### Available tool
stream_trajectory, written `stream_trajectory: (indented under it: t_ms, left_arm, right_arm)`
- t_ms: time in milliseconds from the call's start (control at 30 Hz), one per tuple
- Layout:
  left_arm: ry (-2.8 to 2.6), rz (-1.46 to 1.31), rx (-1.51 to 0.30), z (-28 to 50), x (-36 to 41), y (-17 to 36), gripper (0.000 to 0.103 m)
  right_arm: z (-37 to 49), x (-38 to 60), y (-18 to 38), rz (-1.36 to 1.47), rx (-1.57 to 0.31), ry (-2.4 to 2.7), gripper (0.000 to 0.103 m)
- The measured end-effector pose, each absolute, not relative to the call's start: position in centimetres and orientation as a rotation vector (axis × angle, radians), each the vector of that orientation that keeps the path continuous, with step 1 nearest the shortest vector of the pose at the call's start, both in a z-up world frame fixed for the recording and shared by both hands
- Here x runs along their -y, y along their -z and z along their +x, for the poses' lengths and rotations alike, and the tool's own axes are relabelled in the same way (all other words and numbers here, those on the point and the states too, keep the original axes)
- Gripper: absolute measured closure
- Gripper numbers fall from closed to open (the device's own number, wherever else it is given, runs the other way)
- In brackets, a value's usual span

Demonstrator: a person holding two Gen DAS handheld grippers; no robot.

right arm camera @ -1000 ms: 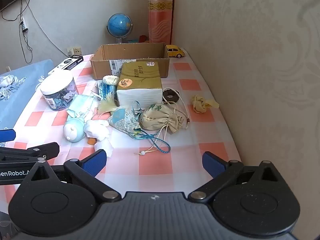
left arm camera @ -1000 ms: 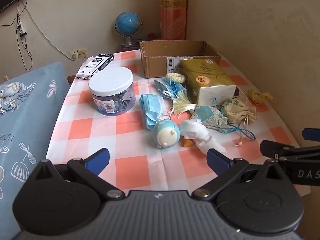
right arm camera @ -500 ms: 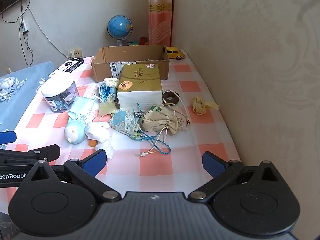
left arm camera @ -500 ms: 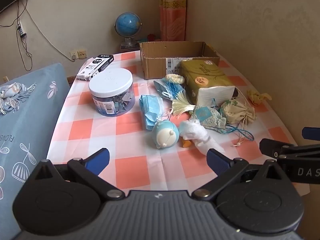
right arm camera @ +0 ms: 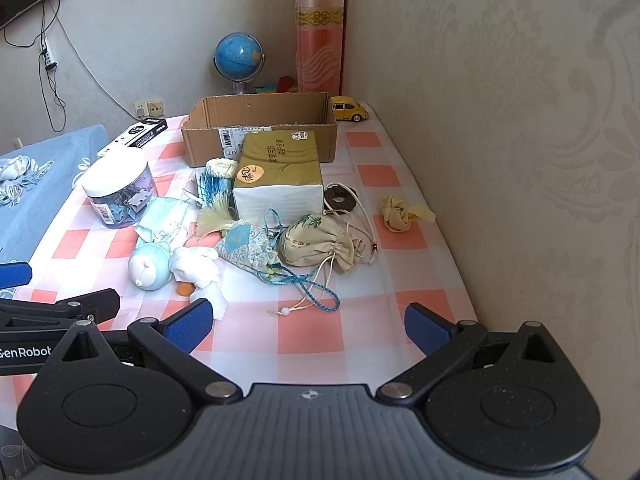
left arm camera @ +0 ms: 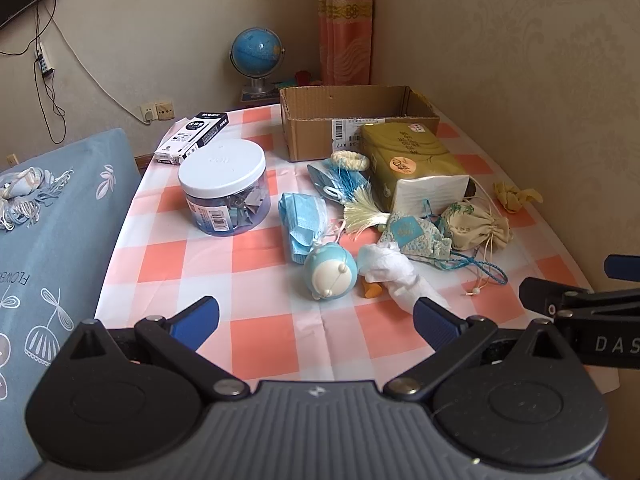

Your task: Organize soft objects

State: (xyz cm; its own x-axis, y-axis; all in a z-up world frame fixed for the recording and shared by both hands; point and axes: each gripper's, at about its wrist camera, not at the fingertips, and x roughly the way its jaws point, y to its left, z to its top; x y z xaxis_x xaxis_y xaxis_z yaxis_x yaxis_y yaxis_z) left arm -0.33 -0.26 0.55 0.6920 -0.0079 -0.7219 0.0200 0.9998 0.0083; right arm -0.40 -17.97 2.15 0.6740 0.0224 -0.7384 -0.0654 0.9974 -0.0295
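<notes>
Checked cloth: orange-and-white tablecloth (left arm camera: 256, 256), spread under everything, reaching the wall side.
Landmark: gold tissue pack (right arm camera: 278, 172), lying near mid-table, white end facing the cameras.
Cardboard box (right arm camera: 260, 124): directly behind the tissue pack, open at the top, touching or nearly touching its far end.
Beige drawstring pouch (right arm camera: 320, 240): just in front of the tissue pack, toward the wall side, cords trailing forward.
Blue patterned sachet (right arm camera: 244, 246): in front of the tissue pack, beside the beige pouch, blue cord looping toward the cameras.
Blue plush toy (left arm camera: 330, 272): well in front of the tissue pack and off to its left, lying on its side, white cloth (left arm camera: 394, 270) bunched against it.
Face mask (left arm camera: 304, 220): left of the tissue pack, folded, touching the plush toy's far side.
Blue-and-cream tassels (left arm camera: 348, 184): against the tissue pack's left side.
Yellow crumpled cloth (right arm camera: 402, 212): right of the tissue pack, apart from it, near the wall.
Plastic jar (left arm camera: 222, 188): further left of the tissue pack, white lid on.
Left gripper (left arm camera: 316, 316): jaws spread wide, gripping nothing, hovering over the near table edge in front of the plush toy.
Right gripper (right arm camera: 308, 324): jaws likewise wide apart and empty, in front of the pouch cords.
</notes>
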Motion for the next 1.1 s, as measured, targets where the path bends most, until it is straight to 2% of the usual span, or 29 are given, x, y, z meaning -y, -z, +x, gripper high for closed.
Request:
stream_trajectory:
  t_ms: [1100]
  left_arm:
    - [0.013,0.019,-0.803,-0.3,0.19,-0.85,0.001]
  right_arm:
    - [-0.38,18.04,-2.36,-0.058,-0.821,-0.052,0.0]
